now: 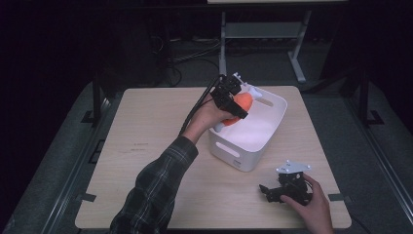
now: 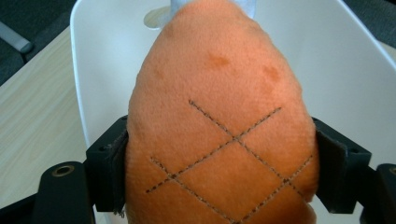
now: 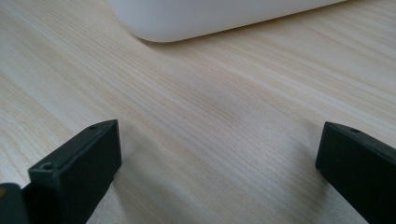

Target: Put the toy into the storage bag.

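Observation:
An orange plush toy [image 2: 219,130] with stitched diamond lines is squeezed between the jaws of my left gripper [image 2: 219,172]. In the high view my left gripper [image 1: 233,105] holds the orange plush toy [image 1: 242,103] over the near-left rim of a white plastic bin [image 1: 253,139]. The bin's white inside [image 2: 327,70] lies below the toy. My right gripper [image 1: 272,192] rests low on the table near the front right corner, held by a hand, with its jaws wide apart and nothing between them. The same right gripper [image 3: 219,168] looks across bare wood toward the bin's base [image 3: 205,18].
The light wooden table [image 1: 146,141] has free room at its left and front. Dark floor, cables and a metal table frame [image 1: 263,34] lie beyond the far edge. A plaid sleeve [image 1: 151,190] crosses the front of the table.

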